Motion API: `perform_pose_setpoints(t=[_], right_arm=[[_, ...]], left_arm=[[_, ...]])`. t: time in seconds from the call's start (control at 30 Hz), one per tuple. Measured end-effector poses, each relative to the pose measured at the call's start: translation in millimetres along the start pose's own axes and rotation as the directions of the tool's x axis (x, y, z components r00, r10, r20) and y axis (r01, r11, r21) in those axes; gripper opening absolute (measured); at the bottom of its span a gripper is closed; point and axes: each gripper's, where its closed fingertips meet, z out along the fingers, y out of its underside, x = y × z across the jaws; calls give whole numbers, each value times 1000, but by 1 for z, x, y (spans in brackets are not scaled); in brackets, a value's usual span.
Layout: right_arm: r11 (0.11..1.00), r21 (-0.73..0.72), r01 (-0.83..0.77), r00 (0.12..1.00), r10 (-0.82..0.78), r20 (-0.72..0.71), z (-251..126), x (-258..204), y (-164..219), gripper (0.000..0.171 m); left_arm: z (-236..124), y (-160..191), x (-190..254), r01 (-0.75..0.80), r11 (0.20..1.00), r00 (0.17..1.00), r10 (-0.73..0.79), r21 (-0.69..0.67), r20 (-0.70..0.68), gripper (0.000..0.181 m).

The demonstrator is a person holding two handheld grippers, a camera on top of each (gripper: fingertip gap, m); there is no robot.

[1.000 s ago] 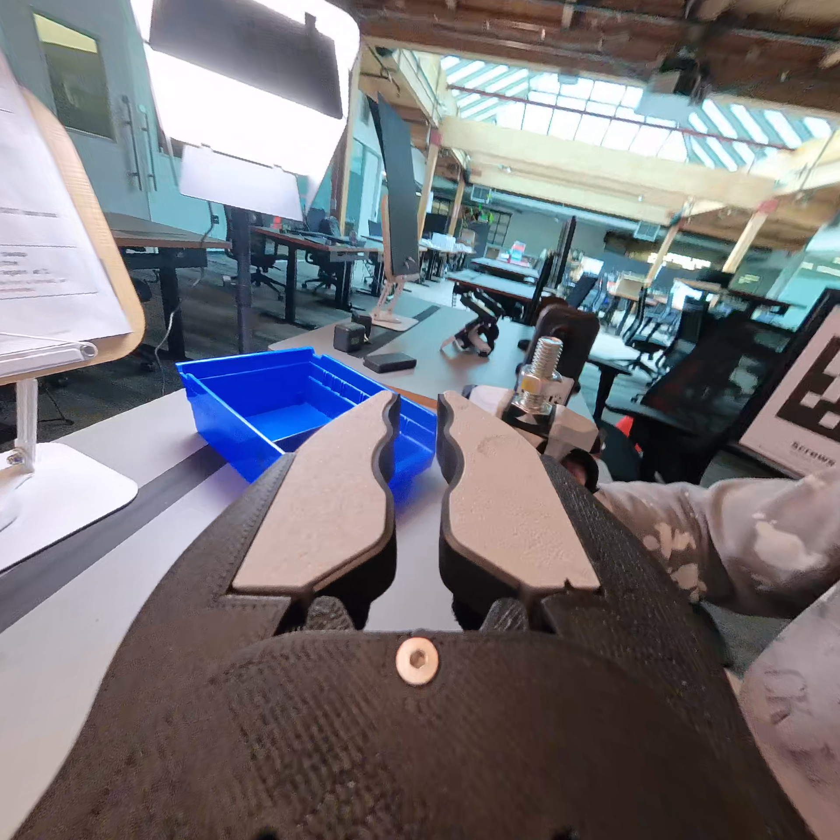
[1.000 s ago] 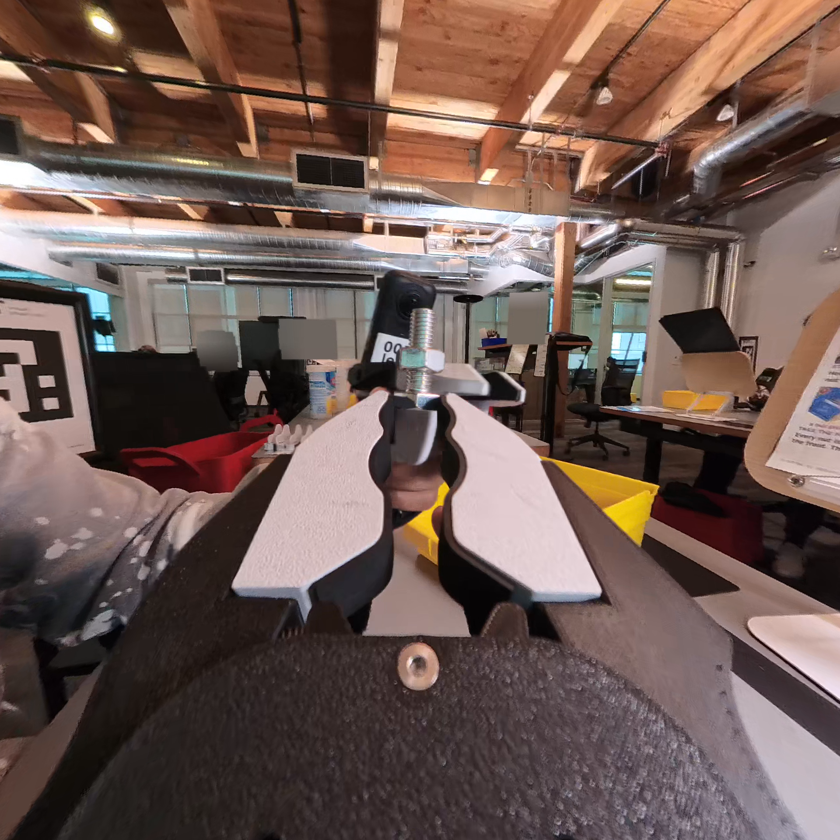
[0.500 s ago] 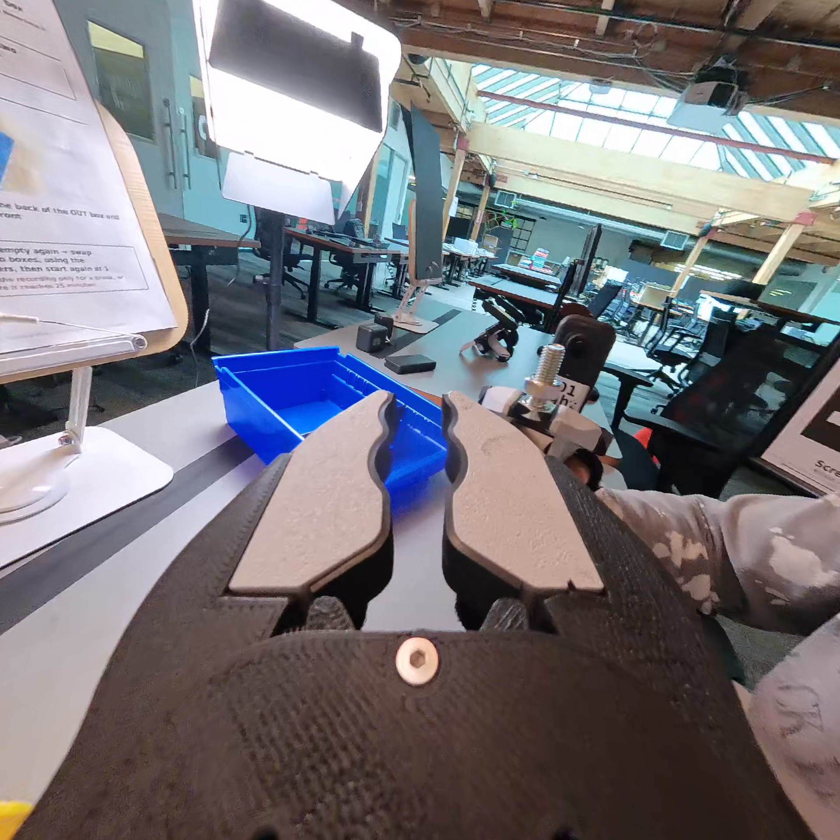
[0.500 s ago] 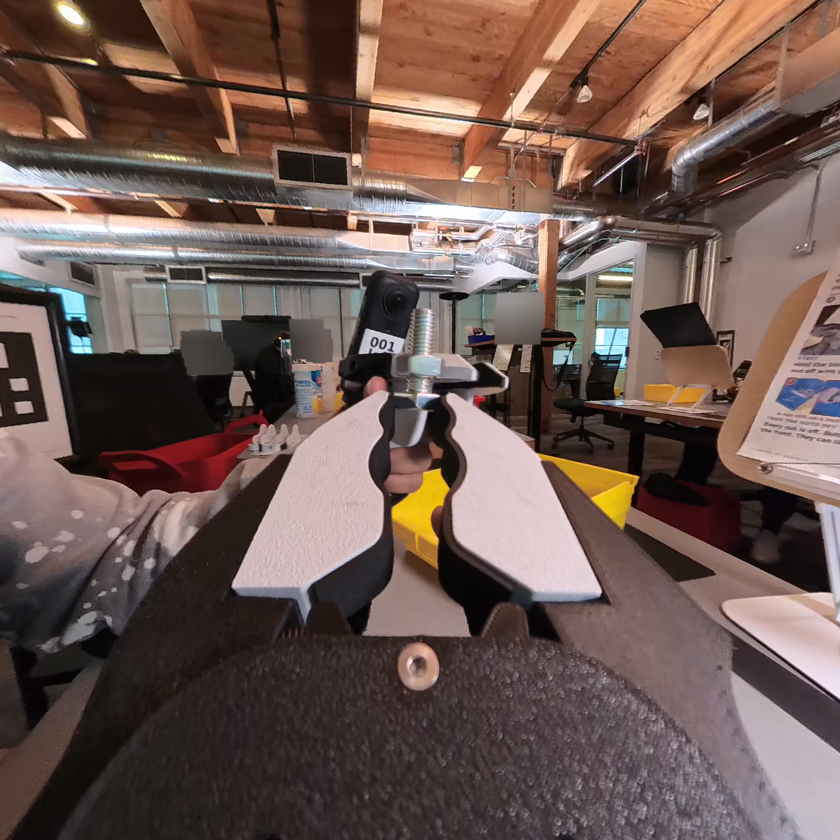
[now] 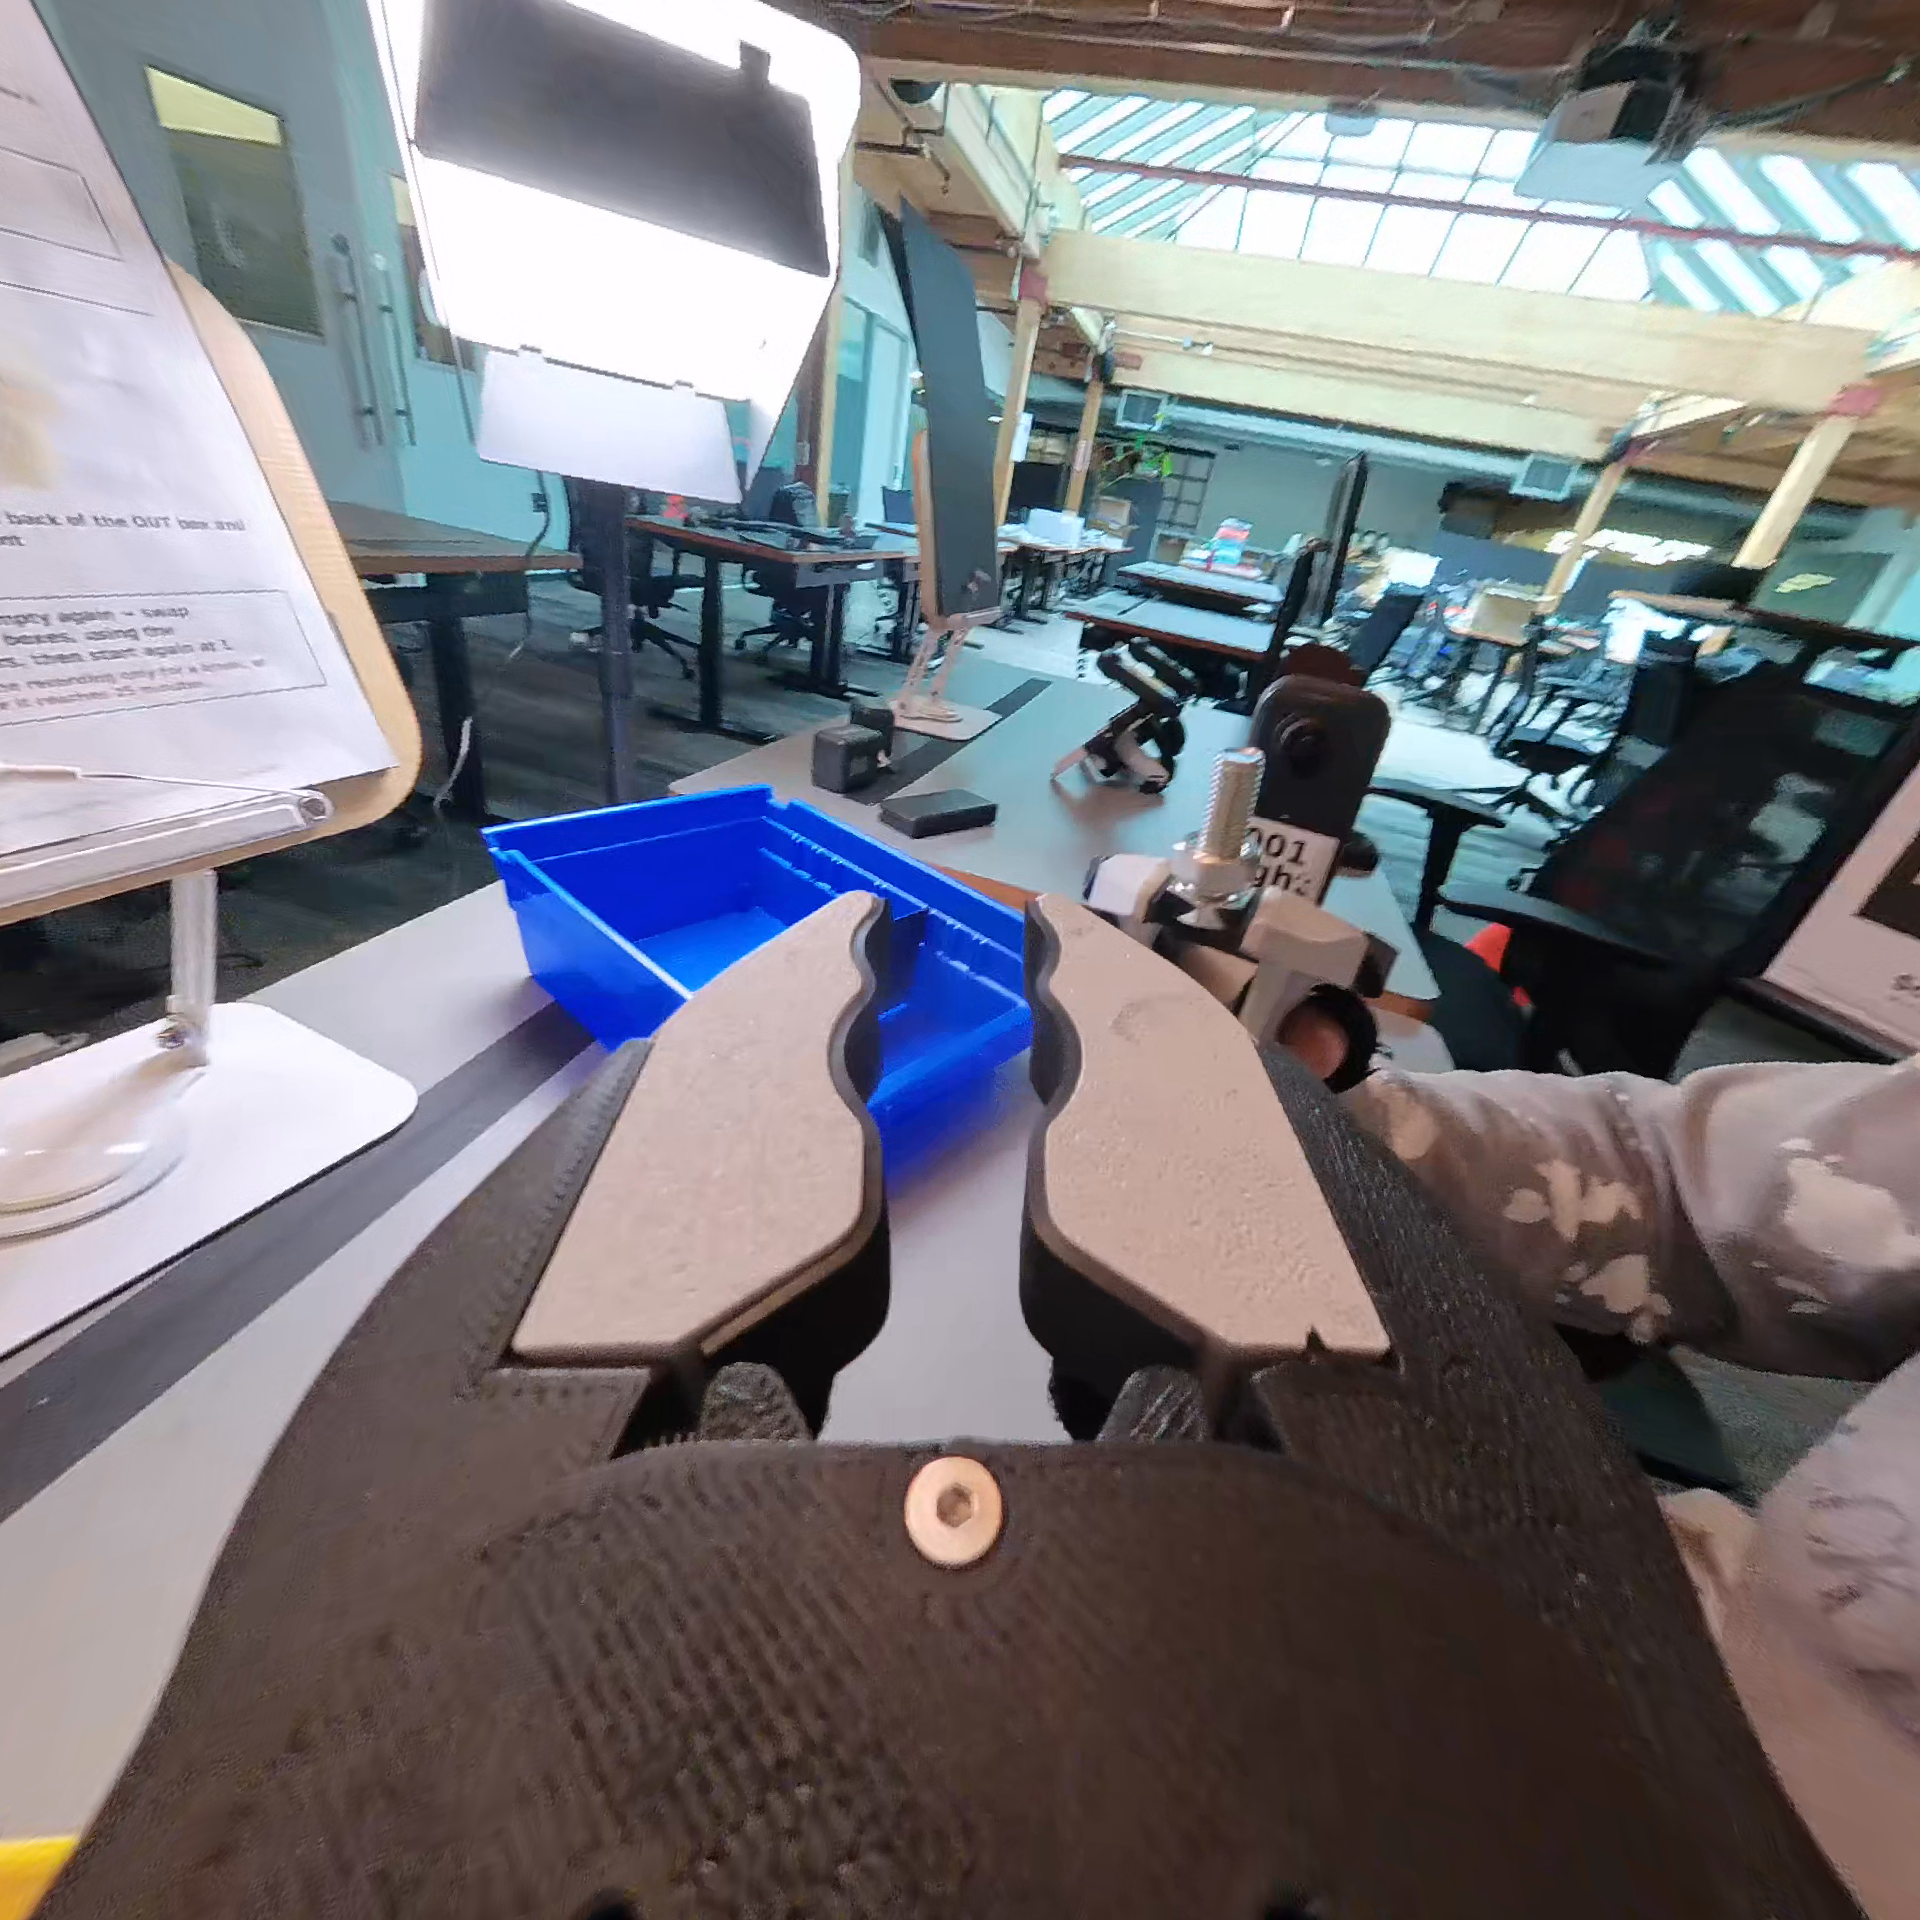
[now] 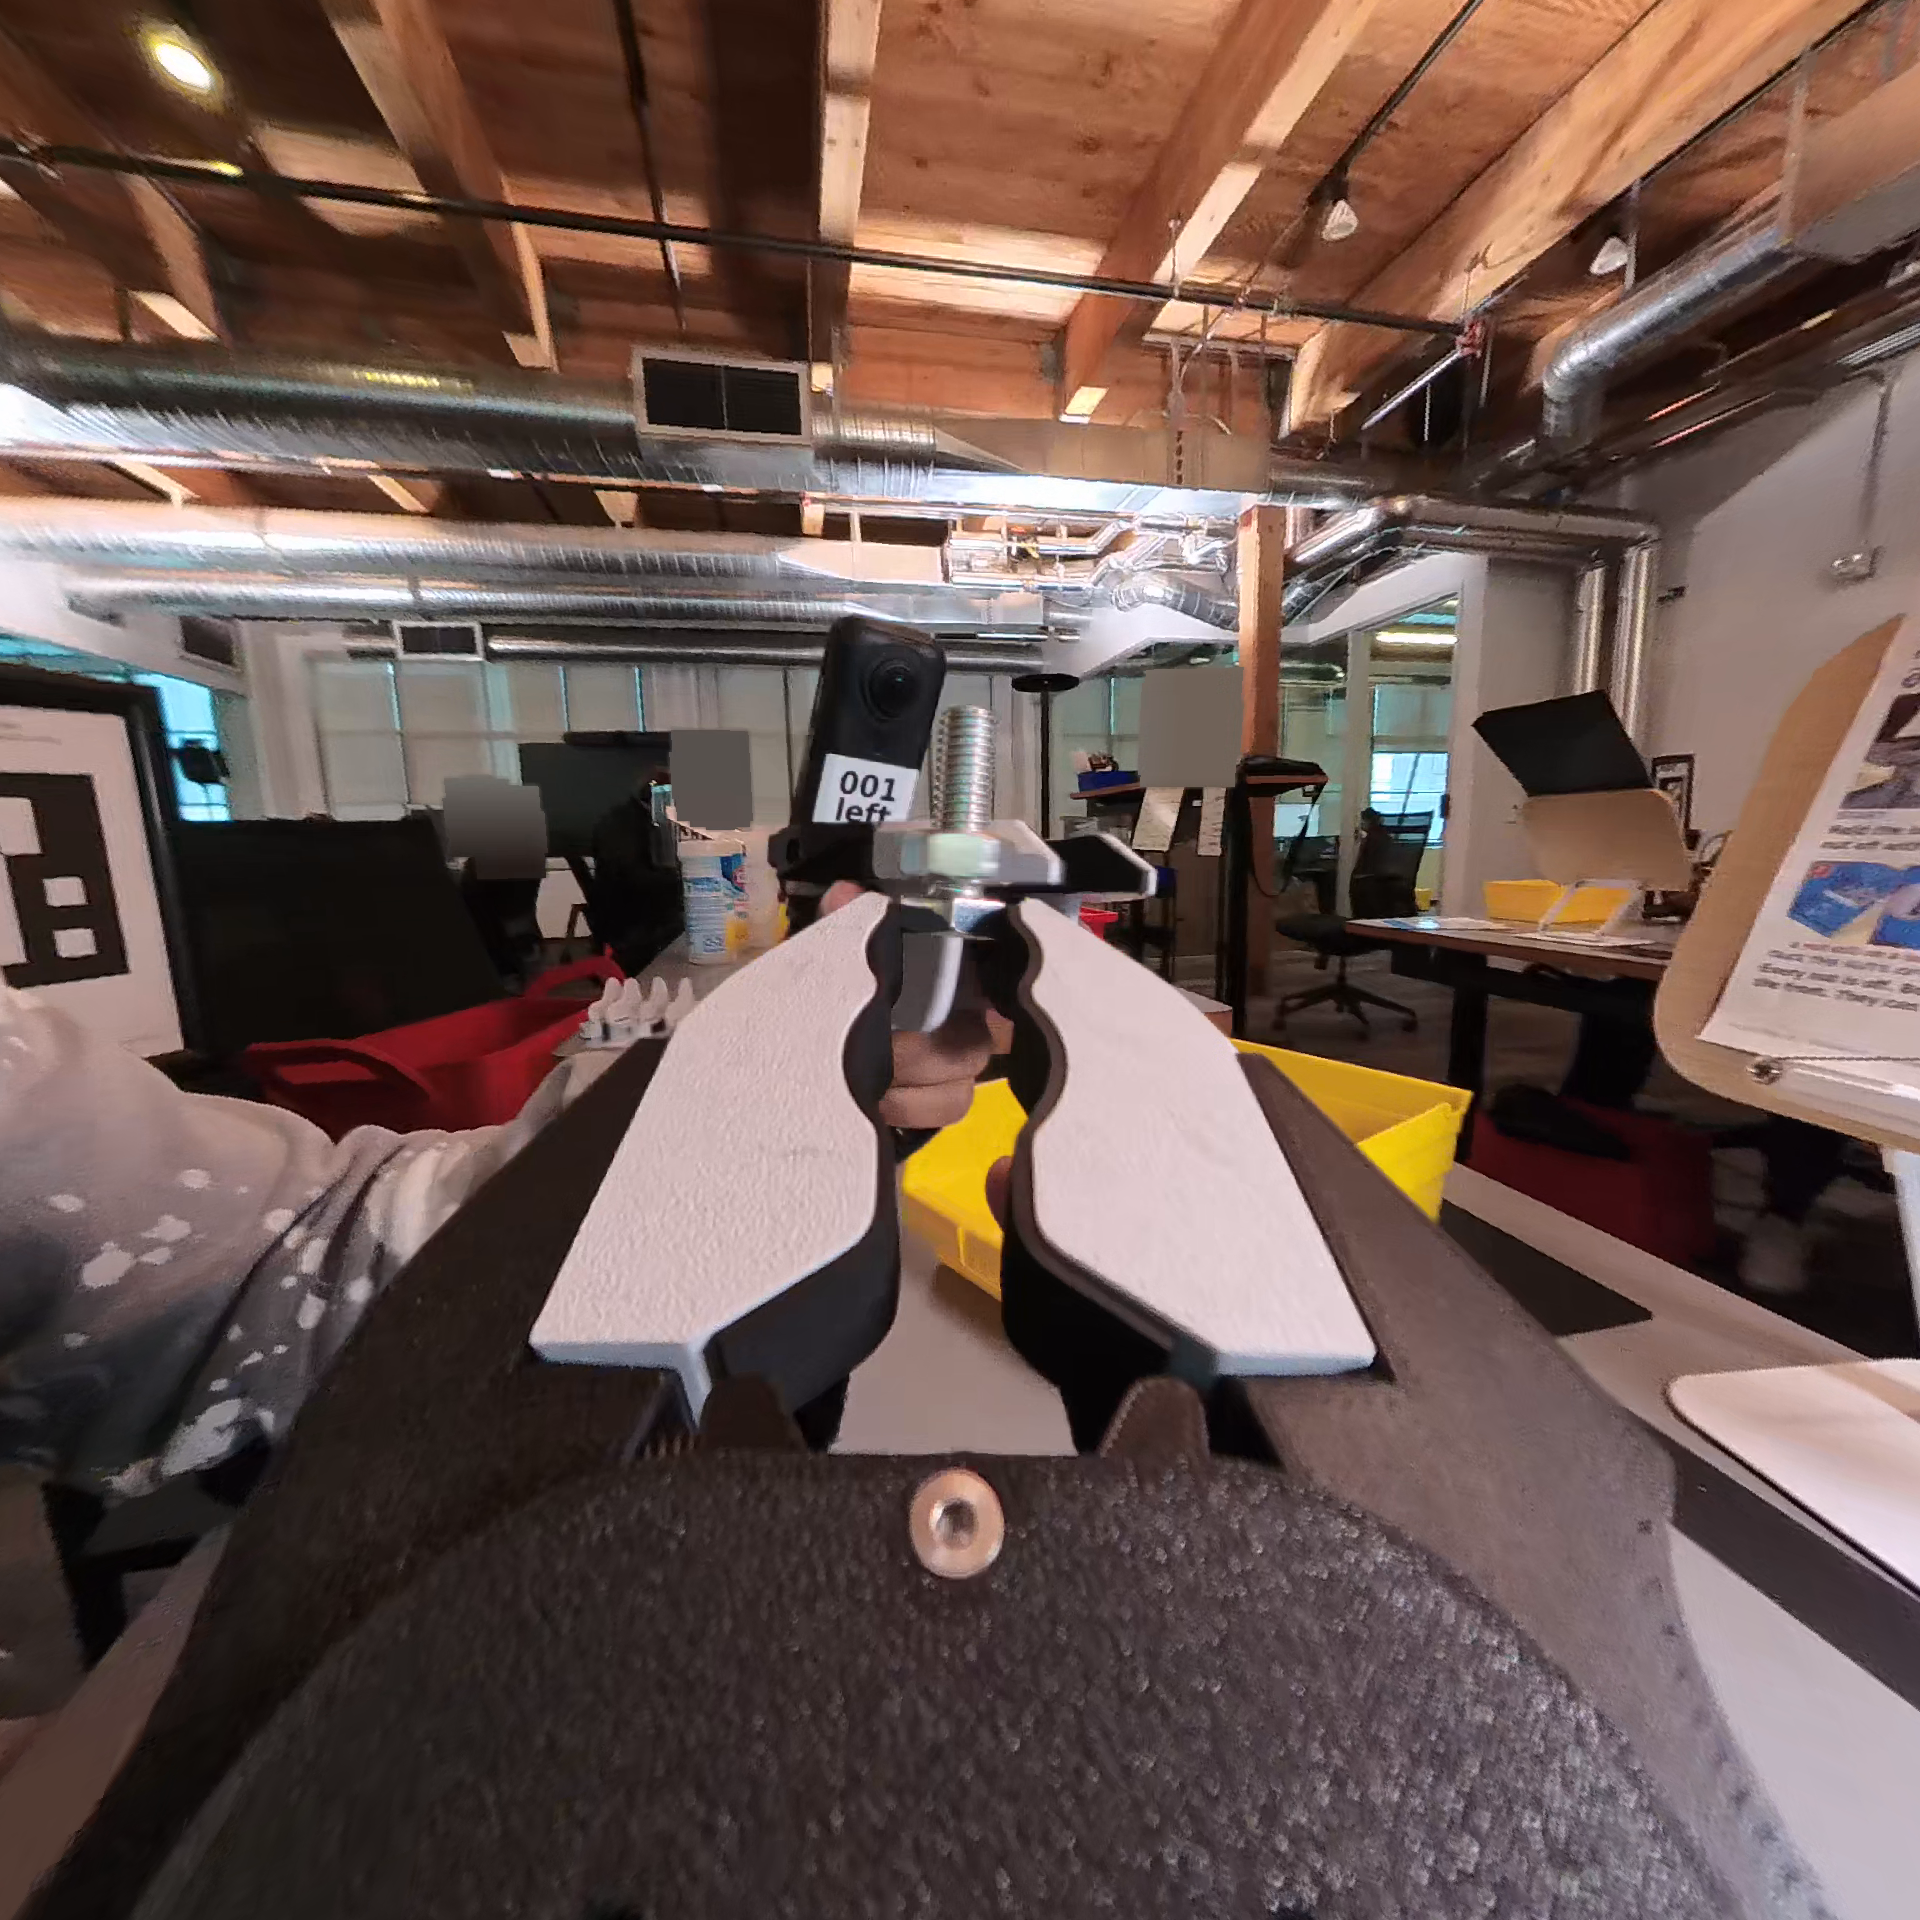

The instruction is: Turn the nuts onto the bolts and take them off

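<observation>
Since half a second ago, the left gripper's (image 5: 956, 914) fingers have parted a little wider and hold nothing. The blue bin (image 5: 665, 914) lies just beyond their tips on the tabletop (image 5: 416, 1008). The bolt (image 6: 963, 779) stands as before, upright at the tips of the right gripper (image 6: 956, 920), whose fingers are clamped on its lower end. The nut (image 6: 956, 857) sits low on the thread. From the left fingers, the bolt is ahead and to the right, apart from them. Both grippers are held level, facing each other.
</observation>
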Motion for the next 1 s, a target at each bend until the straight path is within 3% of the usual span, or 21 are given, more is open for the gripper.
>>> perform_pose_setpoints(t=[0.23,0.6,0.73,0.77,0.83,1.0], right_arm=[[999,-34,-8,999,7,-31,2,5,11,18],[998,-61,6,998,-10,-64,1,10,14,18],[997,-70,15,998,-18,-52,4,6,17,18],[998,-54,15,999,-17,-42,3,5,15,18],[1000,-24,-10,1000,9,-6,2,1,8,18],[999,-45,9,999,-11,-42,1,7,8,18]], left_arm=[[13,3,35,-17,1000,990,16,-3,-139,30],[16,8,43,-20,1000,985,17,-15,-174,31],[19,16,32,-42,998,991,35,-52,-128,29],[16,17,16,-27,997,999,23,-73,-46,14],[7,19,-11,-64,993,994,72,-102,79,15],[0,12,-12,-53,996,996,59,-74,73,20]])
